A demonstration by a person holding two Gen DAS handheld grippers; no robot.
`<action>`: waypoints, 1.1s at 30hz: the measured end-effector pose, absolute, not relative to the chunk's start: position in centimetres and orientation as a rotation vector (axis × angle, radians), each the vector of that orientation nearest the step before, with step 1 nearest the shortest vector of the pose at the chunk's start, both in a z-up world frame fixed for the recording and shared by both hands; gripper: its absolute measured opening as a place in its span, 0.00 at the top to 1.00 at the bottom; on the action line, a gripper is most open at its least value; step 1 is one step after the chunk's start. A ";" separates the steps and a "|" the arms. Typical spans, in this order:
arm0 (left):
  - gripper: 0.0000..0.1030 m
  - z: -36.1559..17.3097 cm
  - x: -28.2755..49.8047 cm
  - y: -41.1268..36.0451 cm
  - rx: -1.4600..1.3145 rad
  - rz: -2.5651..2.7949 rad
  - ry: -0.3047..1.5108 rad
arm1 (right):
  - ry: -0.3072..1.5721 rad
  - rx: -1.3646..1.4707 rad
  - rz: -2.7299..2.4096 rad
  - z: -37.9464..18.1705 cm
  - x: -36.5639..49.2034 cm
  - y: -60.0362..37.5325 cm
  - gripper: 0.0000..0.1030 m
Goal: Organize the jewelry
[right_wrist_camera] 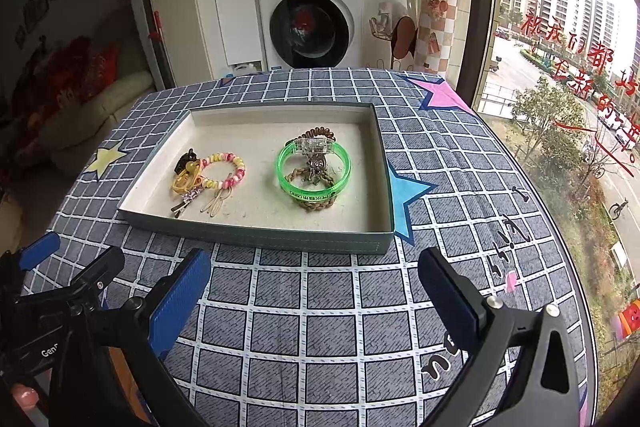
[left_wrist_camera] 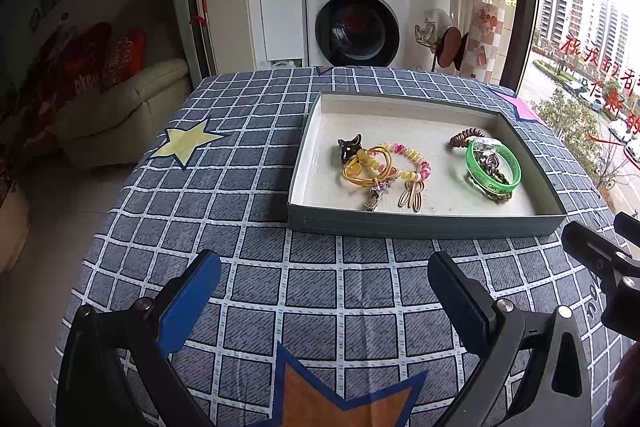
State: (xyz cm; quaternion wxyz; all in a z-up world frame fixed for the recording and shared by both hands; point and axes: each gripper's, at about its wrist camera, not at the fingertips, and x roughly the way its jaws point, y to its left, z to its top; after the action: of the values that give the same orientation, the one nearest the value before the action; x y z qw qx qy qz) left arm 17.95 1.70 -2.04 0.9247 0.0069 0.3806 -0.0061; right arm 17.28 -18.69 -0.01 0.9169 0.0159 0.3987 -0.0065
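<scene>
Both tools gape wide, empty; your right tool (right_wrist_camera: 314, 291) faces the green translucent plastic bangle (right_wrist_camera: 313, 169) dead ahead in the shallow grey-green cardboard tray (right_wrist_camera: 256, 233), seemingly tangled.

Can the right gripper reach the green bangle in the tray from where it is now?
Probably yes. The right gripper is open and holds nothing, and the green bangle lies ahead in the open tray, on its right side. Only the low front wall stands between them. A braided cord lies under the bangle.
</scene>
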 end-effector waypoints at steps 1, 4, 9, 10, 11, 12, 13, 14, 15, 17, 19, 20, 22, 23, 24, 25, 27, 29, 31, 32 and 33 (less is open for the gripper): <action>0.00 -2.0 18.0 1.7 0.013 -0.012 0.780 | 0.821 0.034 -0.013 -0.1 17.3 -18.7 0.00; 0.00 -2.0 18.0 1.7 0.014 -0.012 0.775 | 0.820 0.034 -0.013 -0.2 17.3 -18.6 0.00; 0.00 -1.9 17.9 1.6 0.014 -0.012 0.760 | 0.804 0.028 -0.015 -0.2 17.1 -18.5 0.00; 0.00 -1.9 17.9 1.7 0.012 -0.011 0.758 | 0.802 0.027 -0.014 -0.1 17.0 -18.5 0.00; 0.00 -1.8 17.9 1.7 0.011 -0.011 0.755 | 0.801 0.027 -0.015 -0.1 17.1 -18.5 0.00; 0.00 -1.8 17.9 1.7 0.010 -0.011 0.753 | 0.800 0.027 -0.015 -0.2 17.0 -18.5 0.00; 0.00 -1.8 17.9 1.7 0.011 -0.011 0.751 | 0.800 0.028 -0.014 -0.2 17.1 -18.5 0.00; 0.00 -1.8 17.9 1.7 0.012 -0.010 0.750 | 0.803 0.027 -0.013 -0.2 17.1 -18.5 0.00; 0.00 -1.8 17.9 1.6 0.013 -0.011 0.751 | 0.803 0.026 -0.014 -0.1 17.1 -18.5 0.00; 0.00 -1.8 17.9 1.6 0.014 -0.012 0.754 | 0.803 0.027 -0.012 -0.1 17.1 -18.5 0.00; 0.00 -1.9 17.9 1.5 0.014 -0.013 0.754 | 0.805 0.026 -0.011 -0.2 17.1 -18.5 0.00; 0.00 -1.9 17.9 1.5 0.015 -0.013 0.755 | 0.805 0.026 -0.011 -0.1 17.1 -18.5 0.00; 0.00 -1.9 17.9 1.5 0.017 -0.014 0.754 | 0.805 0.027 -0.009 -0.1 17.1 -18.5 0.00; 0.00 -1.9 17.9 1.4 0.018 -0.014 0.753 | 0.805 0.026 -0.009 -0.1 17.0 -18.5 0.00; 0.00 -1.9 17.9 1.4 0.019 -0.014 0.753 | 0.804 0.026 -0.008 -0.1 17.0 -18.4 0.00; 0.00 -1.9 17.9 1.4 0.018 -0.015 0.753 | 0.803 0.026 -0.008 -0.1 17.0 -18.4 0.00; 0.00 -1.9 17.9 1.4 0.019 -0.014 0.753 | 0.803 0.027 -0.006 -0.1 17.0 -18.4 0.00; 0.00 -1.9 17.9 1.4 0.018 -0.015 0.754 | 0.804 0.027 -0.006 -0.1 17.0 -18.4 0.00; 0.00 -1.9 17.9 1.4 0.018 -0.014 0.753 | 0.803 0.028 -0.007 -0.1 17.0 -18.4 0.00; 0.00 -1.9 17.9 1.3 0.019 -0.013 0.753 | 0.803 0.027 -0.007 -0.1 17.0 -18.4 0.00; 0.00 -1.9 17.9 1.3 0.020 -0.014 0.753 | 0.804 0.026 -0.007 -0.1 17.0 -18.4 0.00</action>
State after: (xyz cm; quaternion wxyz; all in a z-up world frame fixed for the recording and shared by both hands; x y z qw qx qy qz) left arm 17.88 1.29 -1.88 0.9298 0.0096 0.3678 -0.0068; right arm 17.02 -18.39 -0.07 0.9202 0.0128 0.3913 -0.0033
